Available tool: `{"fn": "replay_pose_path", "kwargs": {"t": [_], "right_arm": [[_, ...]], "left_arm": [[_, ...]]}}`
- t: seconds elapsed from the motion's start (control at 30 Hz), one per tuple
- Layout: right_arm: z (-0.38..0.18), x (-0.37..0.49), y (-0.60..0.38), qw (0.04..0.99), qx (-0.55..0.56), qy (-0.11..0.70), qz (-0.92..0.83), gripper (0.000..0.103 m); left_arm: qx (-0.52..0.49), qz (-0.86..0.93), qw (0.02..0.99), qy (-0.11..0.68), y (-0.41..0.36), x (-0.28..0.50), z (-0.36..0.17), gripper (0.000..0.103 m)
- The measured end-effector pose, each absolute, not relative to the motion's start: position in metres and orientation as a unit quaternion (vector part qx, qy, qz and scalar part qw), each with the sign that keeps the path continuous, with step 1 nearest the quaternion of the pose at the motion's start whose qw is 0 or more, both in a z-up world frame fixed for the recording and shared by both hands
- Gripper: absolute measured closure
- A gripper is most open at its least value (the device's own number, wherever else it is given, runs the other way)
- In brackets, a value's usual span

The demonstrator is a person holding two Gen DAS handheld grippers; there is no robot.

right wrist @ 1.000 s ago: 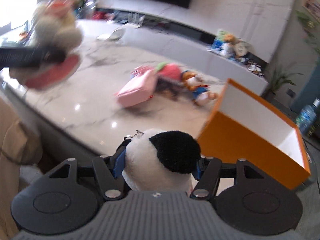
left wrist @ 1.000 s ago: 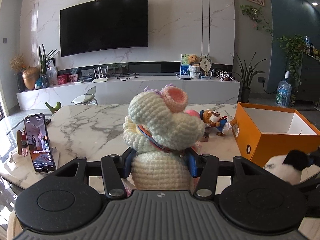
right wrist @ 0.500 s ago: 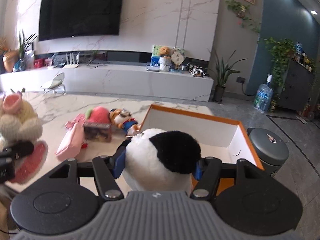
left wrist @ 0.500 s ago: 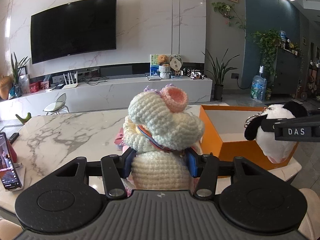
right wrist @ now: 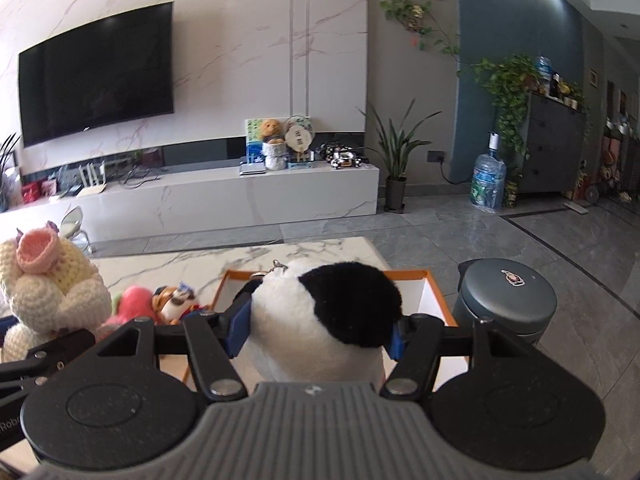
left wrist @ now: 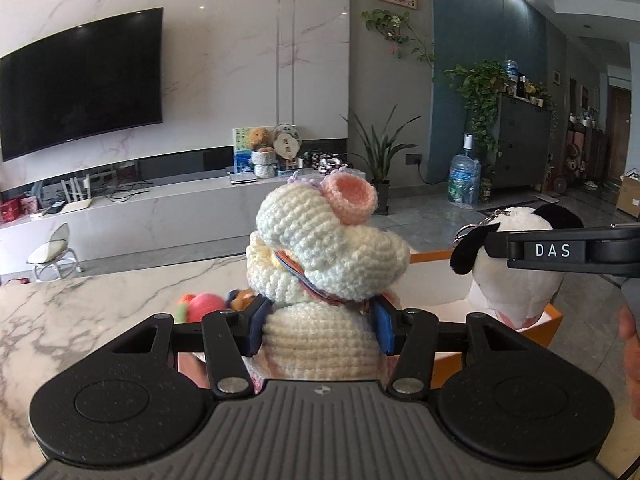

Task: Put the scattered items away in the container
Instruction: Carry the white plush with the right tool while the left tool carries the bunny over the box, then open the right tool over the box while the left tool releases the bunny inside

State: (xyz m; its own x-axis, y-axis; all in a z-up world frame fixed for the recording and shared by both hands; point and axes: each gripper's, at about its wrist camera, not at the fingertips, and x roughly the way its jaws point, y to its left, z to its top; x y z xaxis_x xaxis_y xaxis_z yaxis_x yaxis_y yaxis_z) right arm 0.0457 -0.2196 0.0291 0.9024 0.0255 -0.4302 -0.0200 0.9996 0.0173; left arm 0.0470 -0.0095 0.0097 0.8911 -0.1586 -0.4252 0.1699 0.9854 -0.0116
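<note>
In the left wrist view, the left gripper (left wrist: 318, 326) is sitting at bottom centre, its blue pads clamping the waist of a cream crochet doll (left wrist: 320, 264) that is filling the middle of the frame, a pink knitted cup on its head. Behind the doll, at centre right, the orange box (left wrist: 554, 322) is showing only its rim and white inside. At the right edge the right gripper (left wrist: 516, 250) is reaching in sideways, gripping a black-and-white plush panda (left wrist: 516, 284) that is hanging above the box. A bit of a hand (left wrist: 630, 344) is showing at the far right edge. A pink plush toy (left wrist: 202, 304) is lying on the marble table (left wrist: 80, 308) at left centre.

In the right wrist view, the right gripper (right wrist: 316, 332) is at bottom centre, its pads pressing into both sides of the panda (right wrist: 324, 320), which is hovering over the open box (right wrist: 436, 300); the box is standing on the table's (right wrist: 168, 268) far right corner. At the left edge the crochet doll (right wrist: 48, 284) is being held up by the left gripper (right wrist: 44, 354), above the table. Between doll and box, the pink toy (right wrist: 134, 300) and a small orange figure toy (right wrist: 174, 302) are lying on the table. A grey round bin (right wrist: 506, 300) is standing on the floor just right of the box.
</note>
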Motion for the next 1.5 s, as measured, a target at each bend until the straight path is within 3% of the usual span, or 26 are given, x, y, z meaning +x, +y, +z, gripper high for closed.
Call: {"fn": "replay_pose_path", "kwargs": {"t": [0.23, 0.7, 1.33, 1.43, 1.5], "right_arm": [[0.025, 0.096, -0.262, 0.97, 0.07, 0.232, -0.009, 0.037], [-0.044, 0.205, -0.284, 0.925, 0.222, 0.309, -0.02, 0.037], [-0.09, 0.236, -0.281, 0.879, 0.303, 0.367, 0.005, 0.035], [-0.092, 0.235, -0.284, 0.876, 0.313, 0.368, 0.007, 0.035], [-0.092, 0.237, -0.285, 0.874, 0.315, 0.369, 0.013, 0.033]], "left_arm": [[0.023, -0.115, 0.964, 0.239, -0.038, 0.096, -0.004, 0.043], [0.07, -0.142, 0.929, 0.334, -0.074, 0.18, -0.066, 0.042], [0.163, -0.116, 0.908, 0.368, -0.102, 0.207, -0.089, 0.038], [0.165, -0.117, 0.908, 0.367, -0.103, 0.206, -0.089, 0.034], [0.157, -0.123, 0.909, 0.366, -0.103, 0.207, -0.088, 0.025]]}}
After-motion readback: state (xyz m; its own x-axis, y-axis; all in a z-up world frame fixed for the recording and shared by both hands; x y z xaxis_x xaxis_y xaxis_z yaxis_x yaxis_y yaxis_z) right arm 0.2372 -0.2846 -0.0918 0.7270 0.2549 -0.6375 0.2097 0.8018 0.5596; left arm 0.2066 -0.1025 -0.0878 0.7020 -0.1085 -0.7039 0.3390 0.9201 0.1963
